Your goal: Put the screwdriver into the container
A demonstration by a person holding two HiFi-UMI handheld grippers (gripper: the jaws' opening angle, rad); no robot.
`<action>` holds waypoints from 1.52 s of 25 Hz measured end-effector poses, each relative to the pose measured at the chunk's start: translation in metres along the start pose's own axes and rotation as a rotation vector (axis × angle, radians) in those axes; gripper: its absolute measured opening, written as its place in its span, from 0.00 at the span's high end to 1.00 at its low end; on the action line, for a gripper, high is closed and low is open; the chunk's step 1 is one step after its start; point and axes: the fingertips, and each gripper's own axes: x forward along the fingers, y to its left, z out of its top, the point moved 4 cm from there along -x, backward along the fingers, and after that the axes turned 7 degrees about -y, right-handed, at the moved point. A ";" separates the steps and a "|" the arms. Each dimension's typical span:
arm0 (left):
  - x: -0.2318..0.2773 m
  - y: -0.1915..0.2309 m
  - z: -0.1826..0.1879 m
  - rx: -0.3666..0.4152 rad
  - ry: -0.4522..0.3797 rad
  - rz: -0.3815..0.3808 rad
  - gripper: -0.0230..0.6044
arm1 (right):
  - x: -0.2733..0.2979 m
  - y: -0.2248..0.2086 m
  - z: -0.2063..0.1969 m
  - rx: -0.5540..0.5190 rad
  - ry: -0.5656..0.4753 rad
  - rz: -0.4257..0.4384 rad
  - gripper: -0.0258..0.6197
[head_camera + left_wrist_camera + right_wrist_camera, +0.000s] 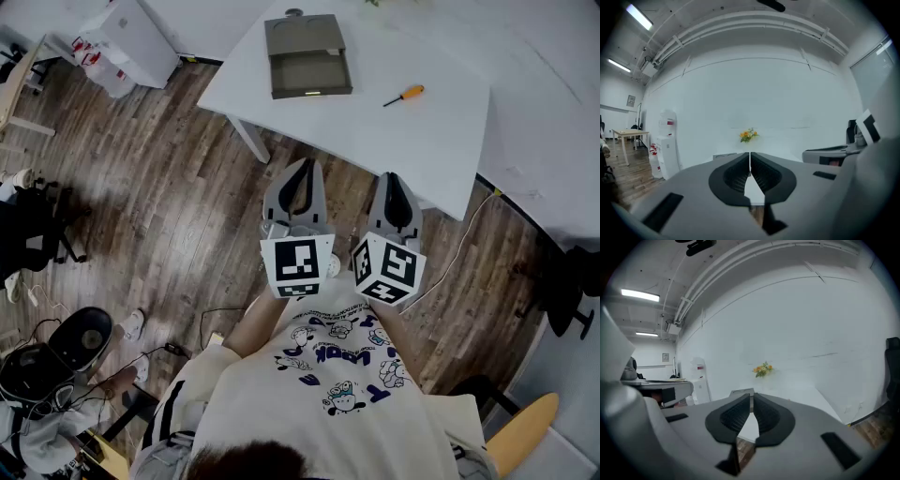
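A small orange-handled screwdriver [406, 94] lies on the white table [422, 141], right of a grey open drawer-like container [307, 56]. Both grippers hang over the wooden floor, short of the table's near edge and close to the person's body. My left gripper [302, 169] is shut with nothing between its jaws, and it reads the same in the left gripper view [750, 157]. My right gripper [395, 180] is shut and empty too, its jaws meeting at the tips in the right gripper view [751, 398]. The screwdriver is out of sight in both gripper views.
A white water dispenser [127, 42] stands on the floor to the far left. Orange flowers [748, 135] sit at the table's back by the white wall. A black chair [37, 230] and floor cables are at the left, a wooden seat [525, 431] at the lower right.
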 end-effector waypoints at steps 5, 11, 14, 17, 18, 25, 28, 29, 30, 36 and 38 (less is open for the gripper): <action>0.002 0.004 0.003 -0.001 0.001 0.000 0.93 | 0.003 0.004 0.003 0.000 0.000 0.000 0.89; 0.008 0.008 0.001 -0.009 0.004 -0.003 0.93 | 0.009 0.009 0.002 -0.003 0.000 0.004 0.89; 0.013 0.013 0.002 -0.011 0.002 -0.006 0.93 | 0.016 0.011 0.002 0.006 0.000 0.001 0.89; 0.020 0.018 0.002 -0.014 0.002 -0.011 0.93 | 0.025 0.012 0.002 0.013 0.000 -0.012 0.89; 0.024 0.020 0.002 -0.015 0.001 -0.014 0.93 | 0.029 0.012 0.002 0.015 0.000 -0.018 0.89; 0.044 0.034 -0.010 -0.022 0.029 -0.027 0.93 | 0.050 0.017 -0.008 0.034 0.020 -0.047 0.89; 0.052 0.036 -0.015 -0.024 0.043 -0.030 0.93 | 0.055 0.015 -0.013 0.034 0.035 -0.055 0.89; 0.054 0.038 -0.016 -0.025 0.048 -0.030 0.93 | 0.057 0.015 -0.015 0.035 0.040 -0.059 0.89; 0.057 0.039 -0.018 -0.027 0.053 -0.032 0.93 | 0.059 0.014 -0.017 0.039 0.045 -0.063 0.89; 0.078 0.041 -0.023 -0.029 0.073 -0.040 0.93 | 0.078 0.005 -0.019 0.039 0.056 -0.088 0.89; 0.088 0.042 -0.025 -0.032 0.077 -0.039 0.93 | 0.087 0.002 -0.019 0.041 0.059 -0.091 0.89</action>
